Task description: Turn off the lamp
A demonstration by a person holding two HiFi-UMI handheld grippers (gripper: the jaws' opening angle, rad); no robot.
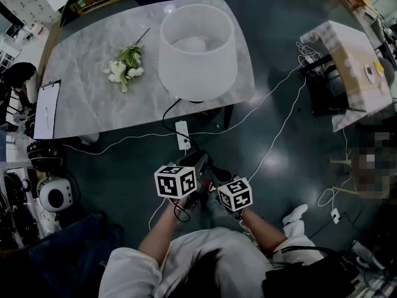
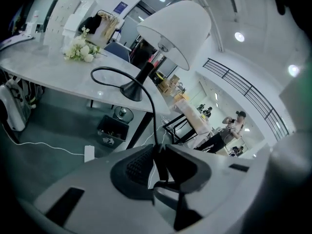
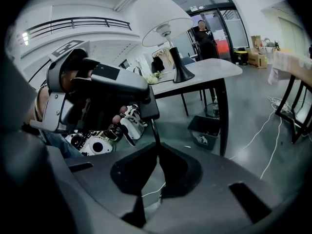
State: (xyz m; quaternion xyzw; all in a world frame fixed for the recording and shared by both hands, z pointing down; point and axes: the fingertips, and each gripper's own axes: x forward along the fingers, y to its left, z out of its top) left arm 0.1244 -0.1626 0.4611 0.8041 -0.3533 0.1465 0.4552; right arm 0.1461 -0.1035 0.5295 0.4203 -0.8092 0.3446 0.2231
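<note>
Closest in, the left gripper [image 2: 158, 152] is clenched on the lamp's black cord [image 2: 151, 106], its jaws pressed together with the cord pinched between them. The right gripper [image 3: 157, 147] sits just beside it, also closed on the same cord, which climbs from its jaws toward the left gripper. In the head view both are held low and close together, in front of the table edge. Each carries a cube of black-and-white square markers; these are patterns only, with no words on them.

Just past the grippers, a white power strip [image 1: 182, 135] lies on the dark floor, with thin white cables trailing away from it. Under the table stands a dark bin [image 3: 205, 129] with a white printed mark too small to read.

The cord arcs up to the lamp [image 1: 197, 48], which stands upright on the marble table [image 1: 80, 104] near its right end, with a wide white shade over a black base. Whether the bulb is lit is not clear. A white bouquet [image 1: 126, 66] lies left of the lamp, and a clipboard [image 1: 47, 109] sits at the table's left end, its paper illegible.

Farthest back, a small blue sign [image 2: 121, 6] hangs on the wall, unreadable.
</note>
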